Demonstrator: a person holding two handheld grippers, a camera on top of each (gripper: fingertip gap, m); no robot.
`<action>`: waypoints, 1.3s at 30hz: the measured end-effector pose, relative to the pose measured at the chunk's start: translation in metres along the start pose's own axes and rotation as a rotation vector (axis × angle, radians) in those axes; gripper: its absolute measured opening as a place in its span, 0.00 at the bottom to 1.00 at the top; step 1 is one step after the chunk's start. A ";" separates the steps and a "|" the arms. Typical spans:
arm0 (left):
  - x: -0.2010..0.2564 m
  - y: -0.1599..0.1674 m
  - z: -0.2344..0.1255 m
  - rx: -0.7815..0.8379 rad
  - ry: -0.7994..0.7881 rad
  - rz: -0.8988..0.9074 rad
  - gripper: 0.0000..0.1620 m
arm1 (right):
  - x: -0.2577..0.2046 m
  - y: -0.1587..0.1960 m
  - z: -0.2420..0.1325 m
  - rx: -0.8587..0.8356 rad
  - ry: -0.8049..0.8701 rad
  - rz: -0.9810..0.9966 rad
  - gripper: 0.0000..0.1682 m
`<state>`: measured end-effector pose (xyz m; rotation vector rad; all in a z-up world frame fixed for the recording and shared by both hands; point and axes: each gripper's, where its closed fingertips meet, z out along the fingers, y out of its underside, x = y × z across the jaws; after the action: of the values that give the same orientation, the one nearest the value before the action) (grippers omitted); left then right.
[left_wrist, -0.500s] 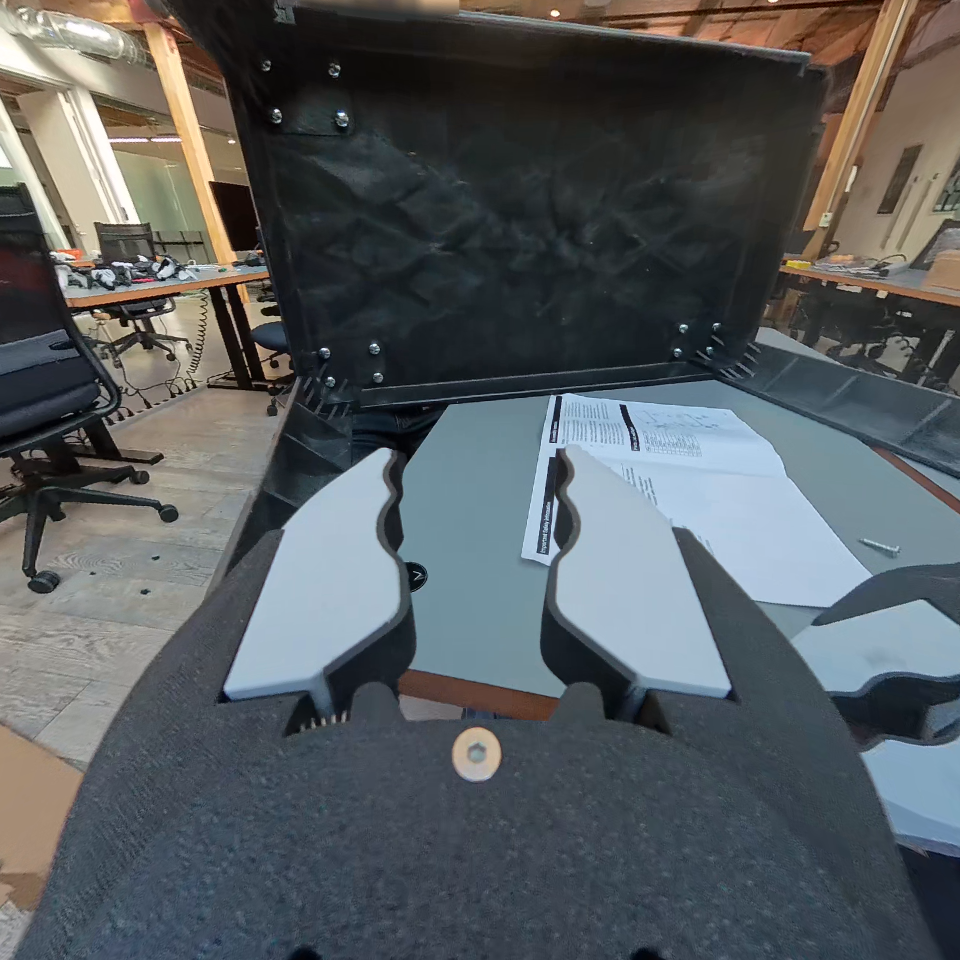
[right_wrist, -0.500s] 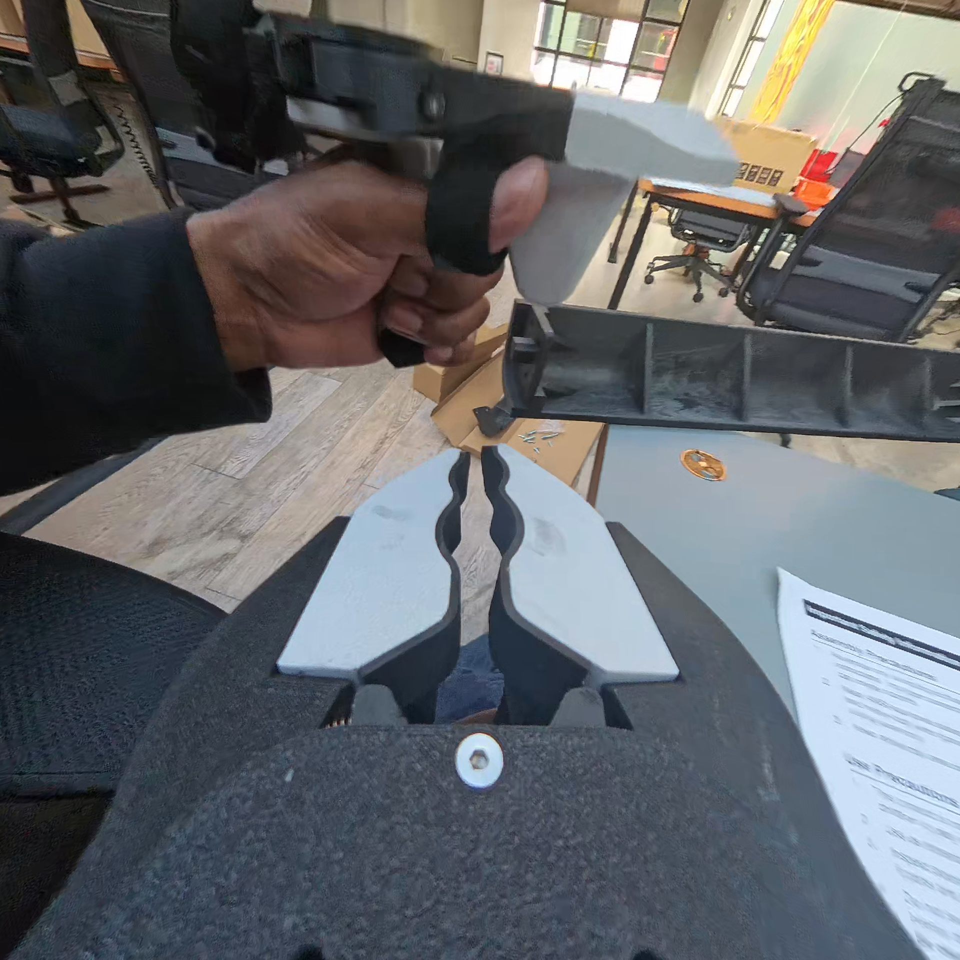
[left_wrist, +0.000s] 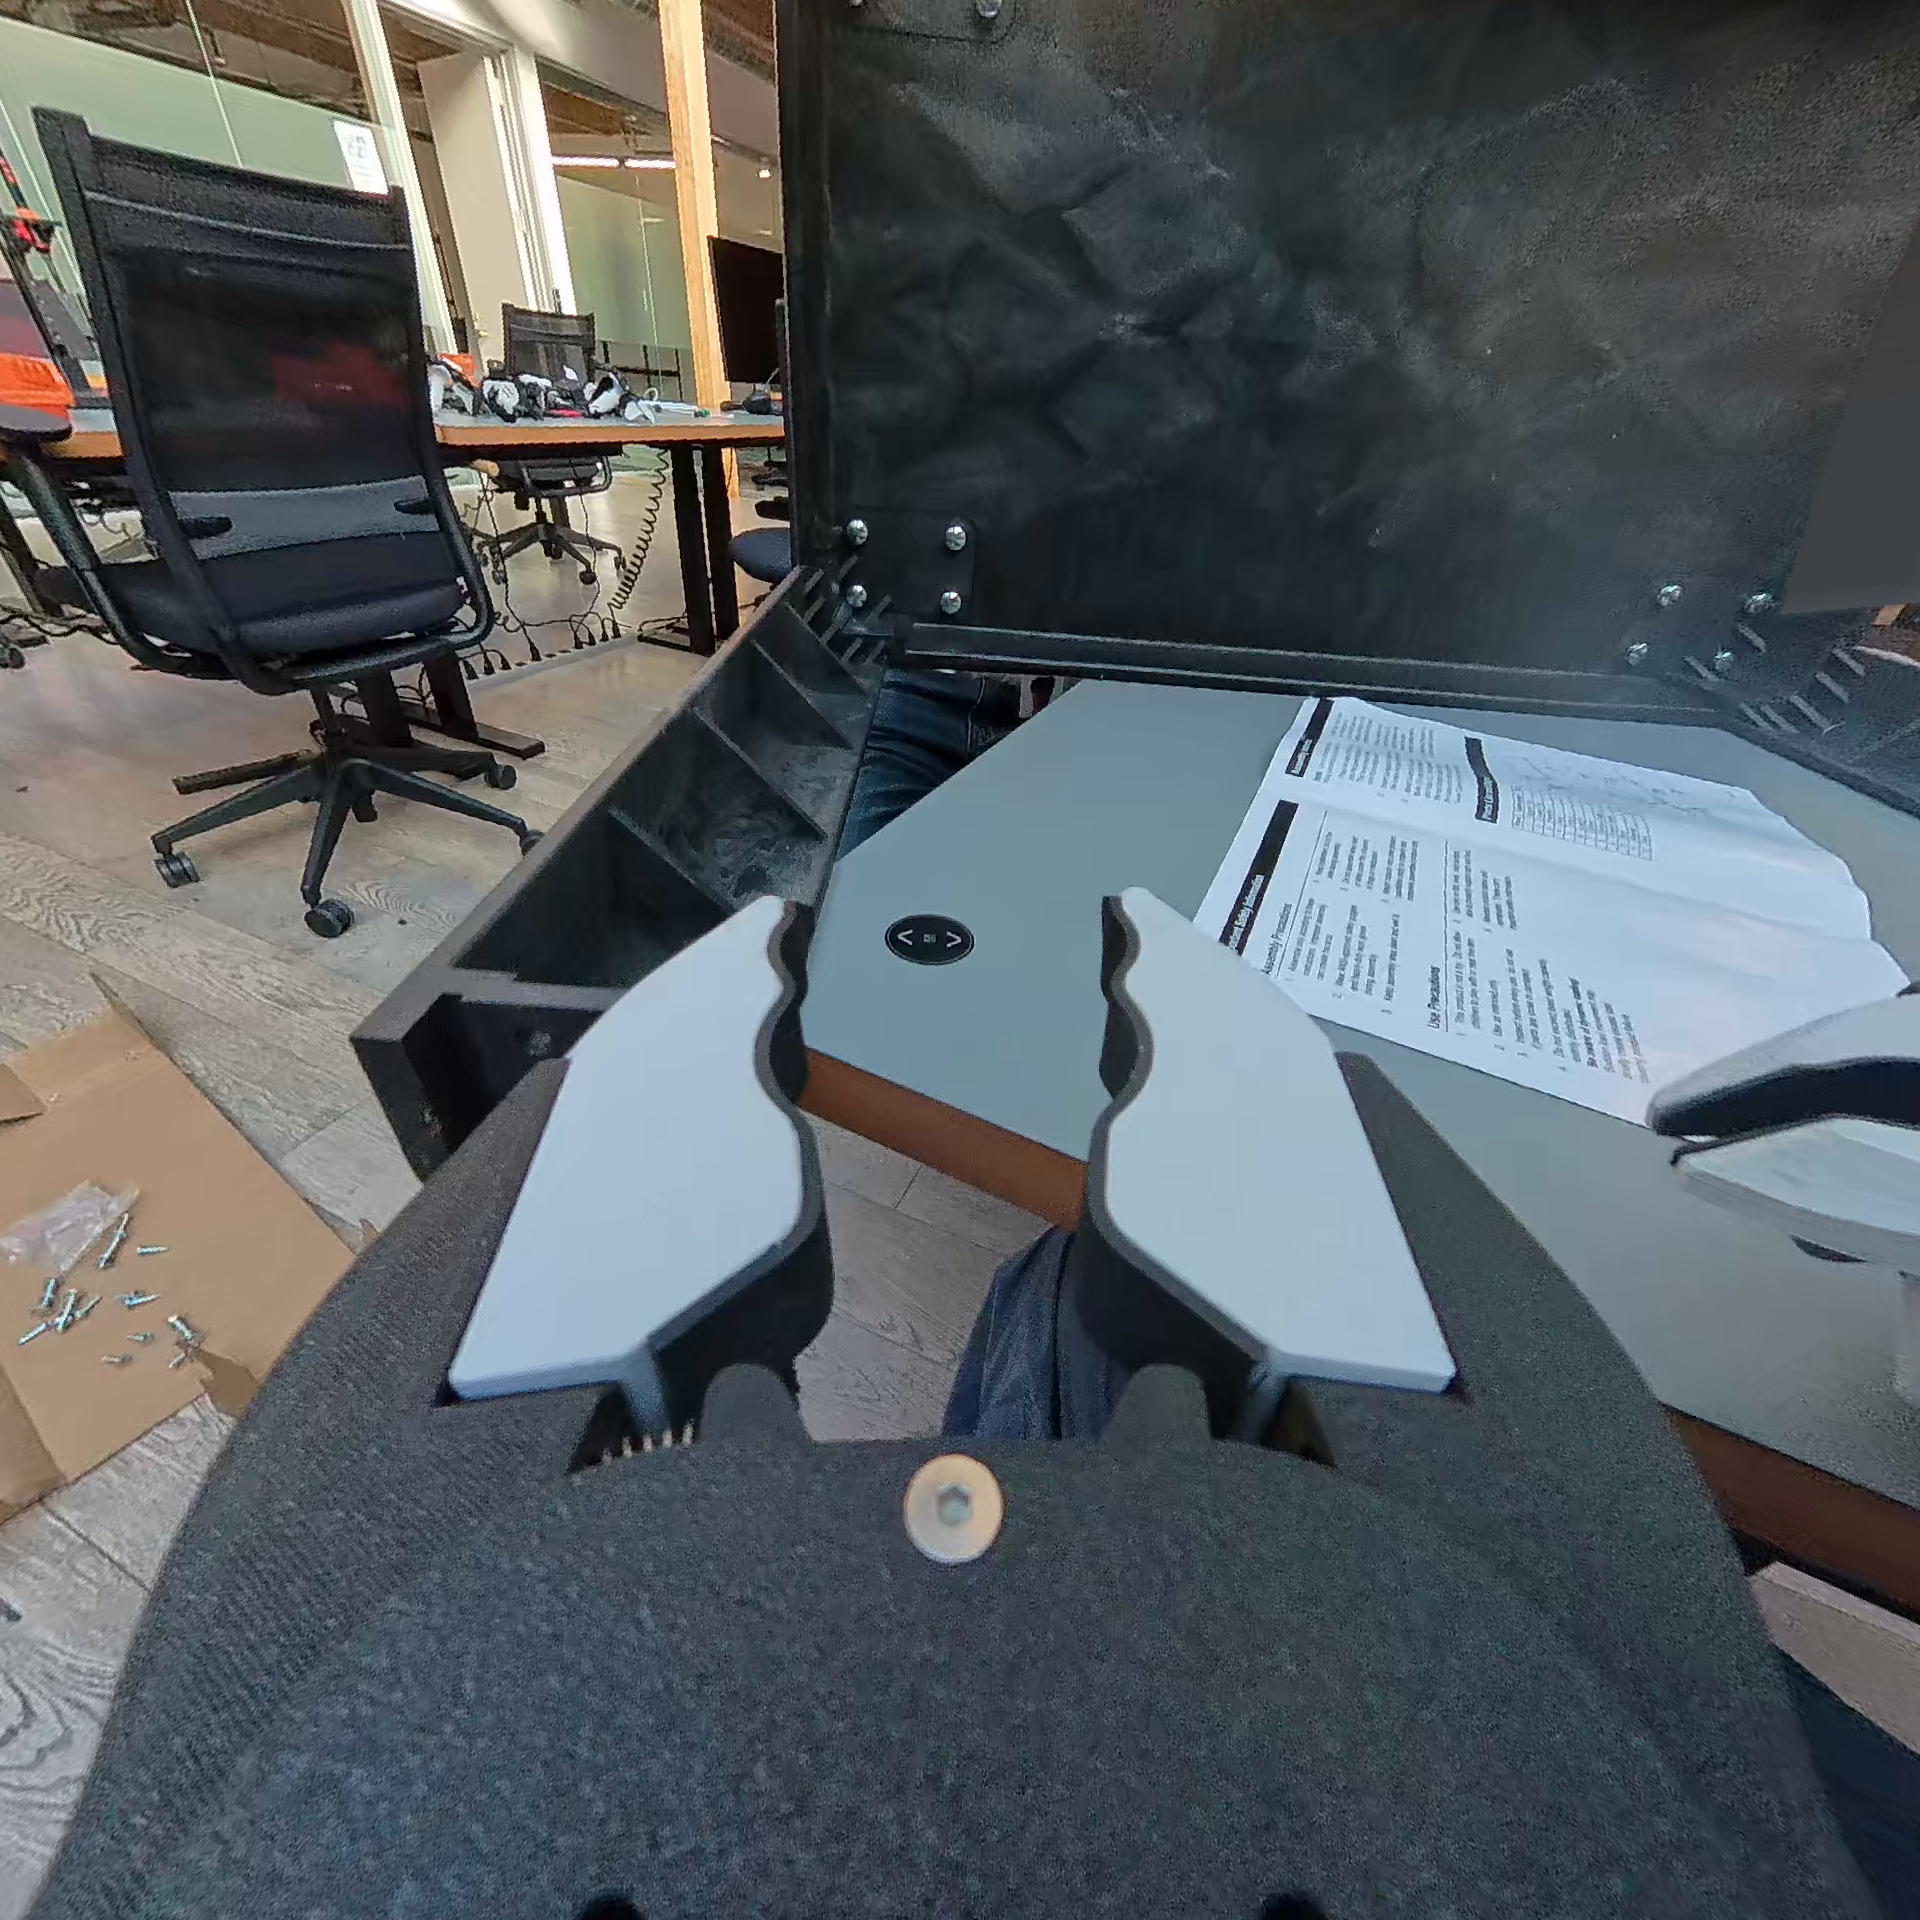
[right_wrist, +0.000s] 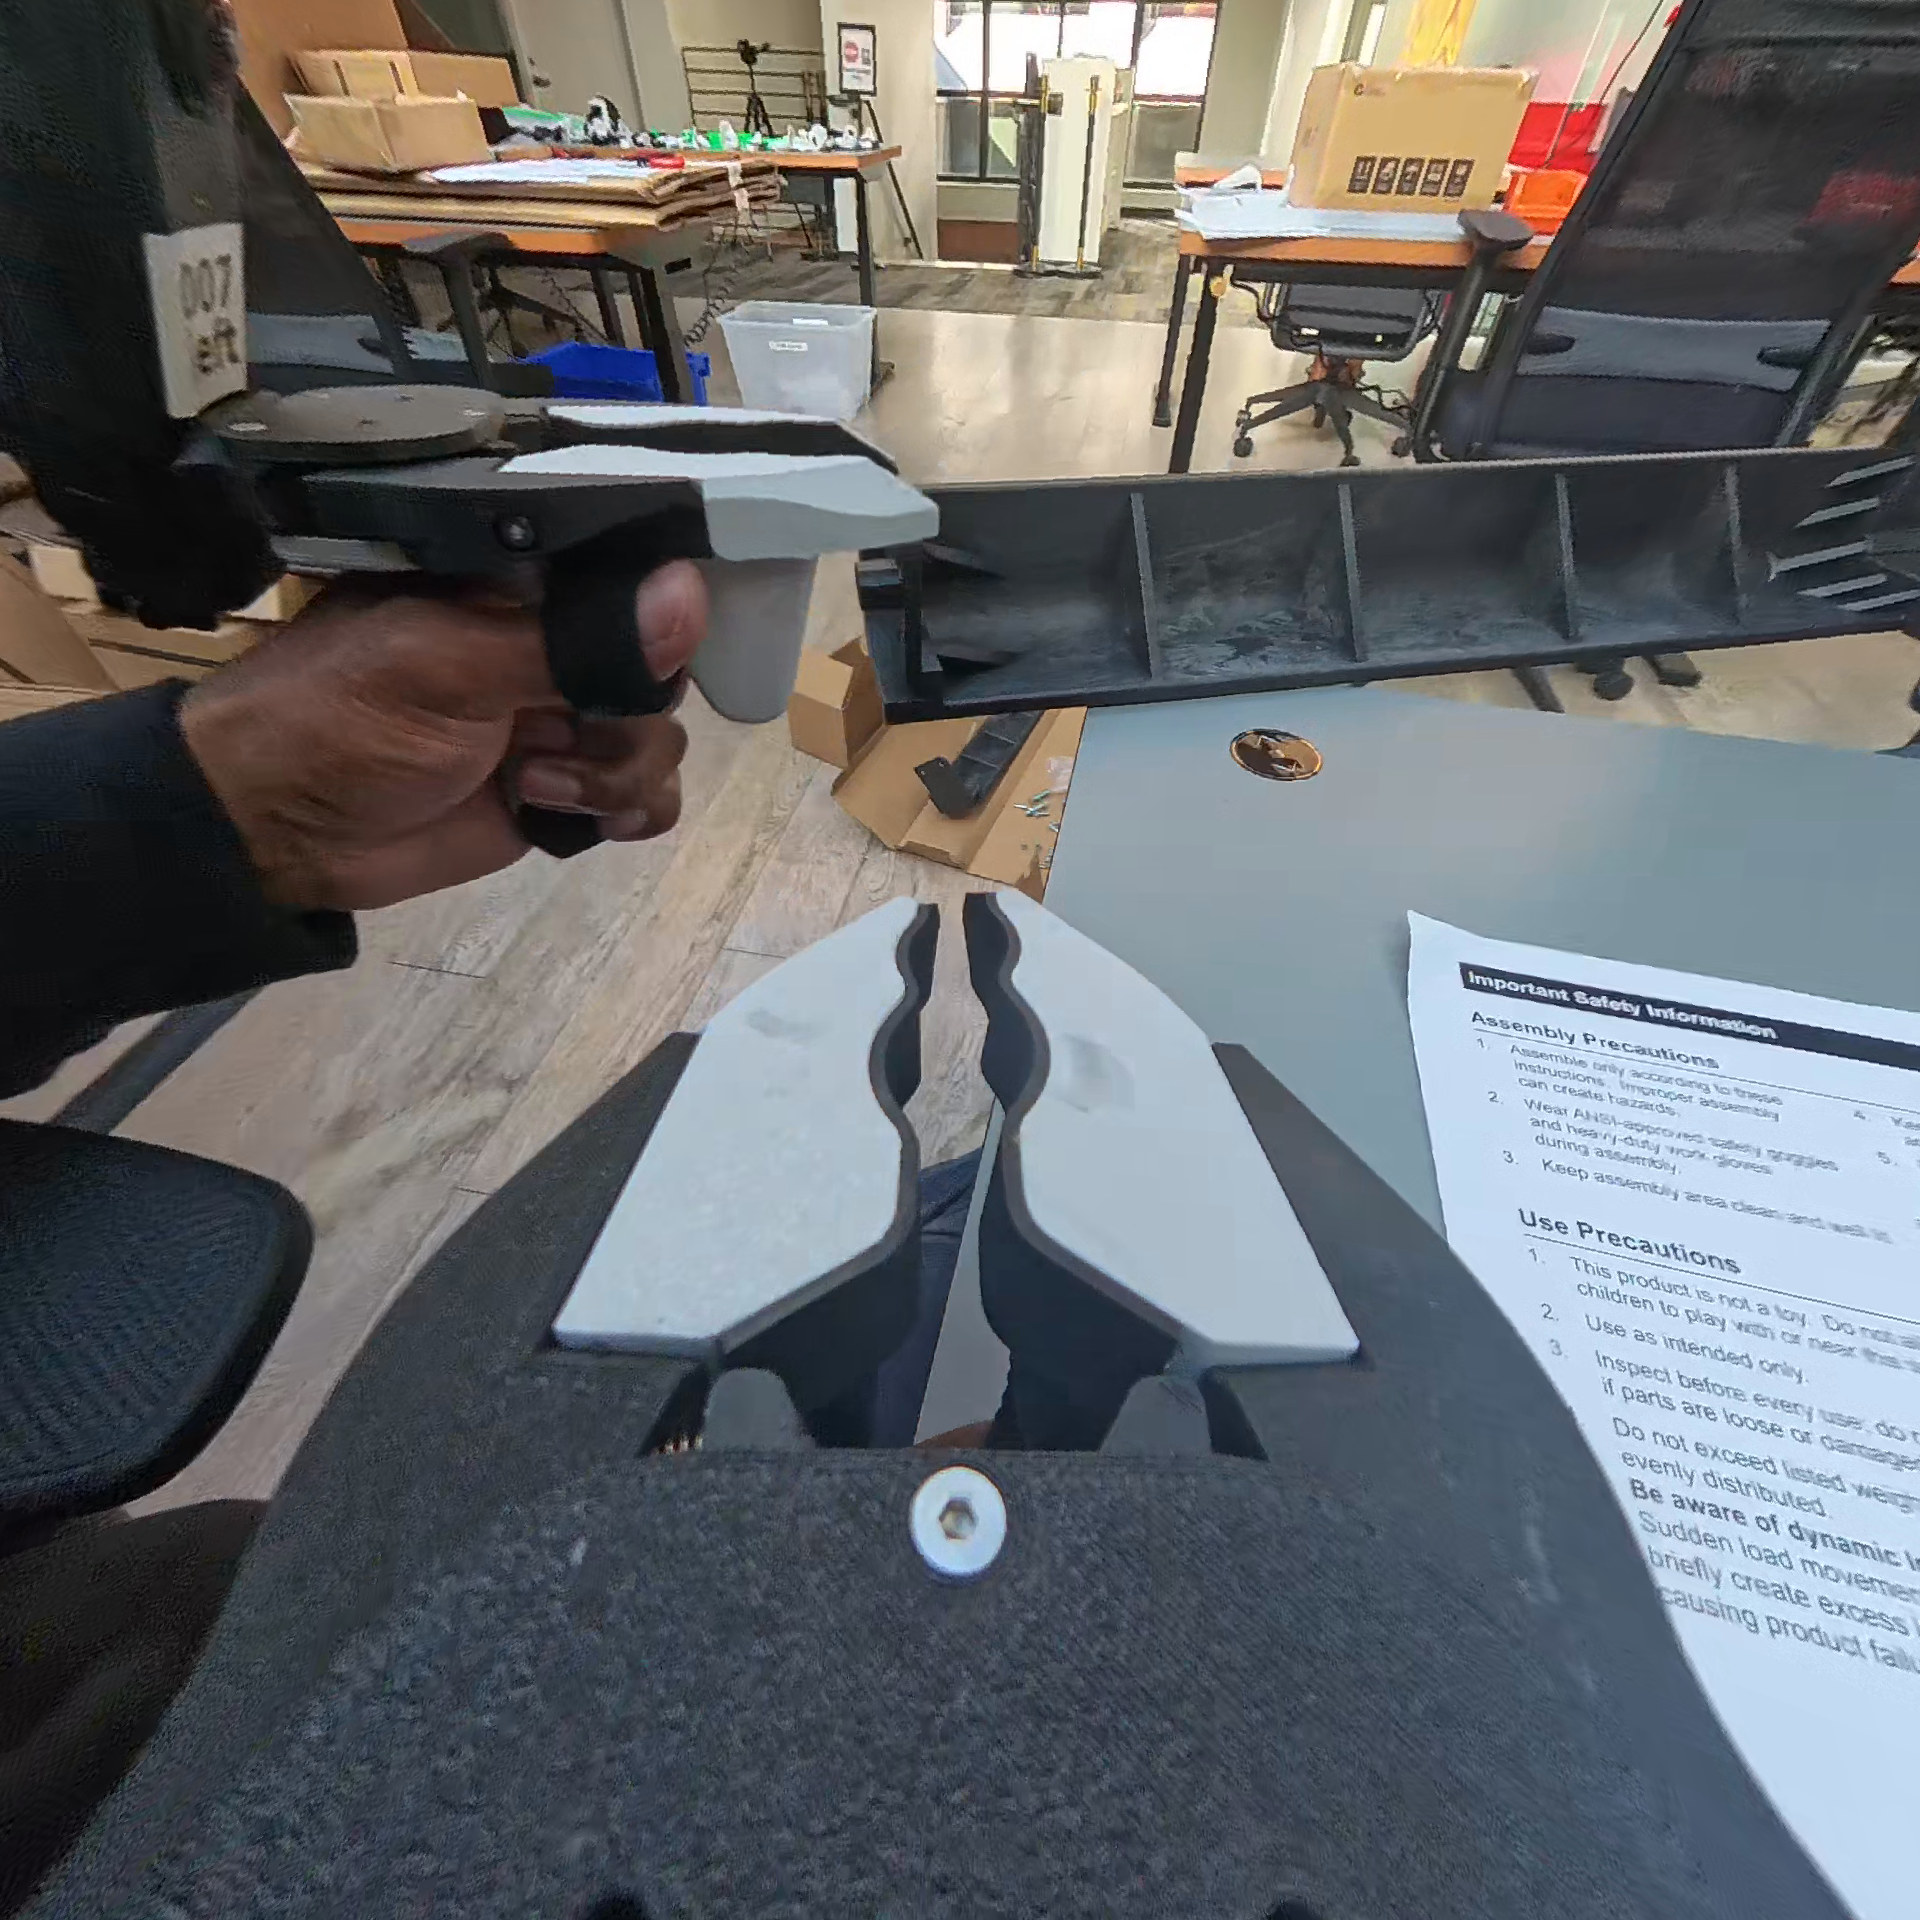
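On the far left of the left wrist view, loose screws (left_wrist: 99, 1311) lie scattered on flattened cardboard (left_wrist: 187, 1247) on the wood floor, and a black mesh office chair (left_wrist: 281, 499) stands behind them. Next comes a black ribbed plastic rail (left_wrist: 665, 862), running from near the left fingertip up to the corner of a big black panel (left_wrist: 1351, 312) that stands upright at the table's far side. The left gripper (left_wrist: 951, 920) hangs over the near edge of the grey table (left_wrist: 1039, 810) with its jaws spread wide and nothing between them — its left finger is just beside the end of the rail, though contact cannot be made out. A small round black button (left_wrist: 929, 940) sits on the tabletop between the fingertips. To the right lies a printed instruction sheet (left_wrist: 1538, 894), flat on the table, and the tip of the other gripper shows at the right edge.

In the right wrist view, a hand (right_wrist: 416, 727) on the left grips the handle of the left gripper, whose fingers point at the rail's (right_wrist: 1403, 582) open end. The right gripper (right_wrist: 951, 909) is nearly closed — only a thin gap at the tips — and holds nothing, hovering over the floor just off the table's (right_wrist: 1455, 831) corner. The sheet (right_wrist: 1683, 1299) lies to its right.
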<state>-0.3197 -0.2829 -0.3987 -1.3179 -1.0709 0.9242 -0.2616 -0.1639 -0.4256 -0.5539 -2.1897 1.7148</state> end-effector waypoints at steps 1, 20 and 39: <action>0.002 -0.004 0.006 0.008 0.001 0.017 0.34 | 0.002 0.000 -0.003 0.002 -0.016 0.031 0.03; 0.046 -0.017 0.071 0.044 0.122 0.186 0.33 | 0.012 -0.010 -0.018 0.117 0.100 0.124 0.03; 0.096 -0.042 0.127 0.082 0.390 0.130 0.32 | 0.076 -0.033 -0.006 0.280 0.267 0.095 0.03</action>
<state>-0.4177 -0.1581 -0.3556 -1.4385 -0.6465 0.7552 -0.3294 -0.1291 -0.3918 -0.7711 -1.7311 1.8349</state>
